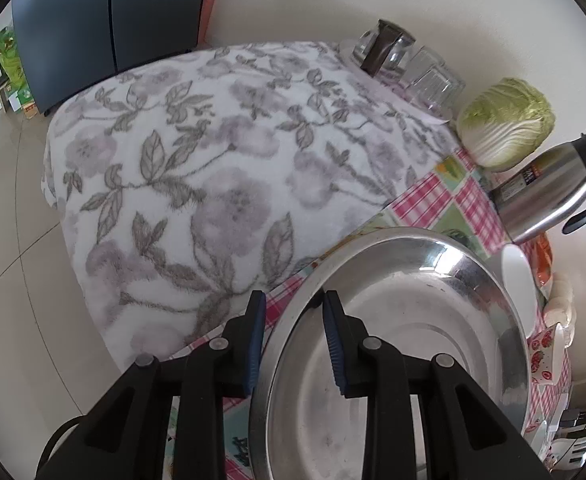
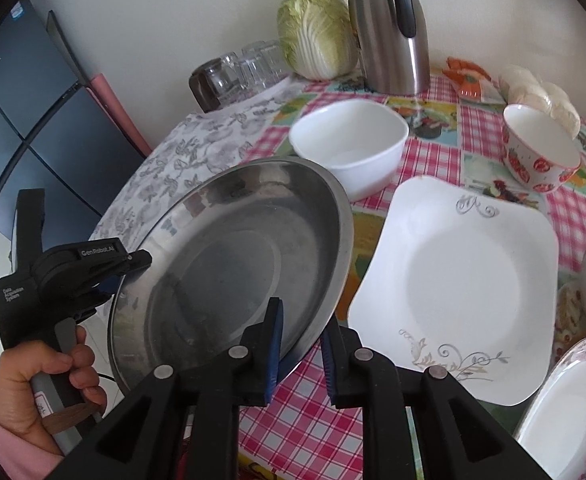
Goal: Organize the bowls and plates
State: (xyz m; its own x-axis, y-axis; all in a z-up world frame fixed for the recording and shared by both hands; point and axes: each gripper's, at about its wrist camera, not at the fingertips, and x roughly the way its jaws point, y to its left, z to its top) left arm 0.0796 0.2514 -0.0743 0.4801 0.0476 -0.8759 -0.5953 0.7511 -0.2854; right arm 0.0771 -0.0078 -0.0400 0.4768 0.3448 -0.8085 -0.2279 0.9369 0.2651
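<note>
Nearby, white bowl point(image 2: 349, 146) behind steel plate point(image 2: 233, 264).

Tilted steel plate point(image 2: 233, 256), lifted off table

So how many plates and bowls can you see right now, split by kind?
Steel plates: 1, the steel plate, tilted.
White square plates: 1.
Pink floral plates: 1.
White bowls: 1.
Strawberry bowls: 1.
Total: 5; a white dish at the right edge is unclear.
</note>
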